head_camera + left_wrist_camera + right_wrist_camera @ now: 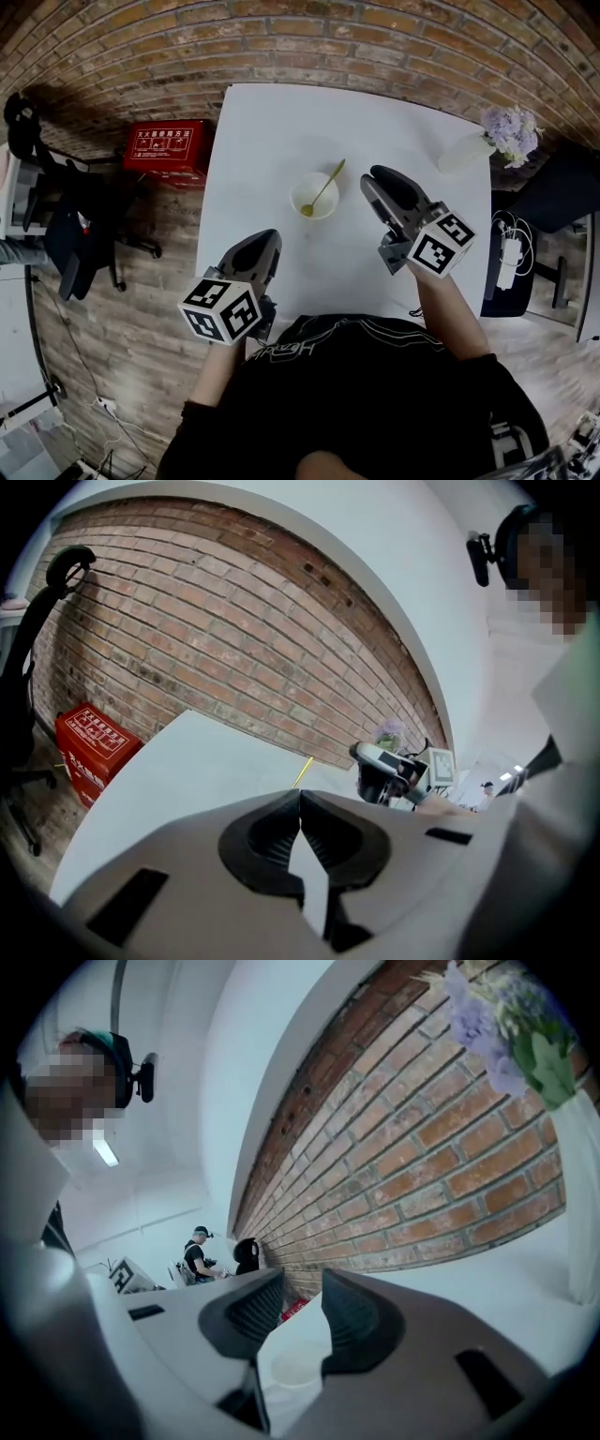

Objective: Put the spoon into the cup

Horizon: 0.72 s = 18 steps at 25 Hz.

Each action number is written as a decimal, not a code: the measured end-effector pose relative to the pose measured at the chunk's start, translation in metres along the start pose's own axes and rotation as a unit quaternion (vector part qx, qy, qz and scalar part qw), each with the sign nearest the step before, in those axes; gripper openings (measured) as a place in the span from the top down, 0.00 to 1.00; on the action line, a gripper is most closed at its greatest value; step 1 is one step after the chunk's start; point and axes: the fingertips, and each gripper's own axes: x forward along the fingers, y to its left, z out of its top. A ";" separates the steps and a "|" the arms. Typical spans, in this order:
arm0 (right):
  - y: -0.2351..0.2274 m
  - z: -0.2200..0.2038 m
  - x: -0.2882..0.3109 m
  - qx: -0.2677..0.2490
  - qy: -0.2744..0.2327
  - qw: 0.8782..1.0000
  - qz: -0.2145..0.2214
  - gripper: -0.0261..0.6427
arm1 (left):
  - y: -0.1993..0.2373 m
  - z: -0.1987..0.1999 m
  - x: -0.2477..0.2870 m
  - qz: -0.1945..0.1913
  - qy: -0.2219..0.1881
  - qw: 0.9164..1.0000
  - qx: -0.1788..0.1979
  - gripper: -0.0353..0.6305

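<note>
**Spoon stands in the cup, right gripper open beside it**

At the upper left of the head view a red box (167,145) sits on the floor beside the white table (253,122). Lower left, the left gripper (265,240) hangs over the table's near edge with its jaws together and nothing between them. It is well short of the cup.

At the centre stands the white cup (314,199). The gold spoon (324,187) has its bowl inside, and its handle leans over the rim toward the upper right.

Just right of the cup is the right gripper (377,180), the nearer of the two. Its jaws are apart and empty, and the cup shows below the gap in its own view.

The placing looks done. The handle slants toward the right gripper's tips, so any move away should steer clear of it.

A vase of flowers (506,129) stands at the upper right.
</note>
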 end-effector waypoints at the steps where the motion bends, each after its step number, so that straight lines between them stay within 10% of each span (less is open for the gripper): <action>1: 0.009 0.008 -0.006 -0.001 -0.007 1.000 0.011 0.81 | -0.004 0.002 -0.001 -0.003 -0.003 1.000 0.003 0.94; 18: 0.110 0.009 -0.069 -0.055 0.032 0.991 0.121 0.97 | -0.084 0.021 -0.028 -0.039 -0.049 0.997 0.049 0.94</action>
